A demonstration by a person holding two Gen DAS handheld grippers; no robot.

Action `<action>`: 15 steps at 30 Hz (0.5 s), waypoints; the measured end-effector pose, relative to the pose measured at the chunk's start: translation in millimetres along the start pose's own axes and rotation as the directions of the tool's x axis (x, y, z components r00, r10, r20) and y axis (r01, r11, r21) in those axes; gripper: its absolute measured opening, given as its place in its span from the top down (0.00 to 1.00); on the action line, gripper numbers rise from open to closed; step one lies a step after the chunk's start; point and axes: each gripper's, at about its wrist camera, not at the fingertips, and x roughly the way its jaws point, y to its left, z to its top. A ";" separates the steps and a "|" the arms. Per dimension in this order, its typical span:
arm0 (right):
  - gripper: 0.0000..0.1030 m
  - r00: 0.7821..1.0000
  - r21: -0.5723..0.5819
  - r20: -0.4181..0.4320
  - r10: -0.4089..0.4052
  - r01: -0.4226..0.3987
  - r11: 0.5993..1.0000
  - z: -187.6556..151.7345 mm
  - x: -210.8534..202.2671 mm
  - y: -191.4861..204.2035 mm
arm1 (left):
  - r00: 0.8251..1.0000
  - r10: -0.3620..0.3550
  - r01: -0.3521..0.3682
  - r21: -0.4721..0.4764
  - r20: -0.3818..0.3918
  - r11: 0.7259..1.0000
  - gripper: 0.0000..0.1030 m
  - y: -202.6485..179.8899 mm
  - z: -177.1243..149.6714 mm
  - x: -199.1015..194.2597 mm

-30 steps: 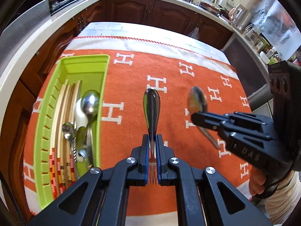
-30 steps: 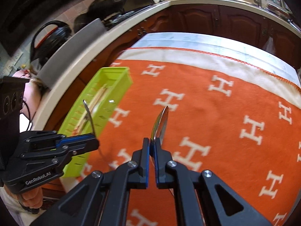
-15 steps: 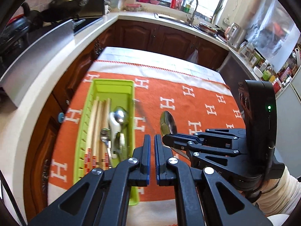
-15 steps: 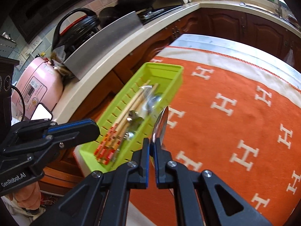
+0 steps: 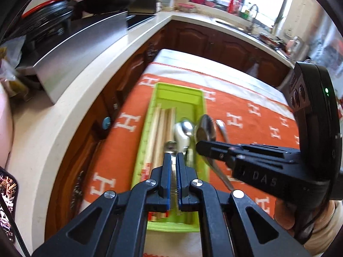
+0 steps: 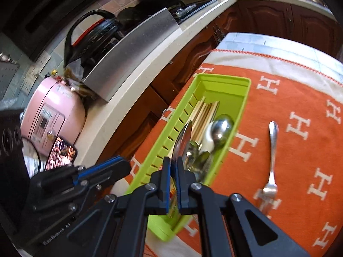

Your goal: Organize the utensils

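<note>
A green utensil tray (image 5: 178, 86) (image 6: 225, 79) lies on the orange cloth, holding wooden chopsticks (image 5: 159, 128) and several spoons (image 6: 220, 126). My right gripper (image 6: 173, 160) (image 5: 199, 147) is shut on a steel spoon (image 6: 183, 141) (image 5: 204, 128), which hangs over the tray's right side, bowl forward. My left gripper (image 5: 173, 156) (image 6: 126, 165) is shut with nothing in it, above the near half of the tray. A fork (image 6: 271, 150) (image 5: 223, 128) lies on the cloth just right of the tray, tines toward me.
A white counter (image 5: 70, 98) with a steel panel (image 6: 133, 60) runs along the left, close to the tray. On it sit a pink cooker (image 6: 53, 115) and a phone (image 6: 61, 153). A person's hand (image 5: 283, 214) holds the right gripper.
Both grippers moved left from mid-cloth to over the tray. The fork held in the left gripper a second ago is out of it and lies on the cloth.
</note>
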 end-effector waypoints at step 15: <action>0.93 0.995 0.000 -0.019 -0.099 0.099 0.995 10.0 24.0 2.7 | 0.997 0.057 -0.060 -0.063 -0.048 0.996 0.57 28.5 0.1 30.2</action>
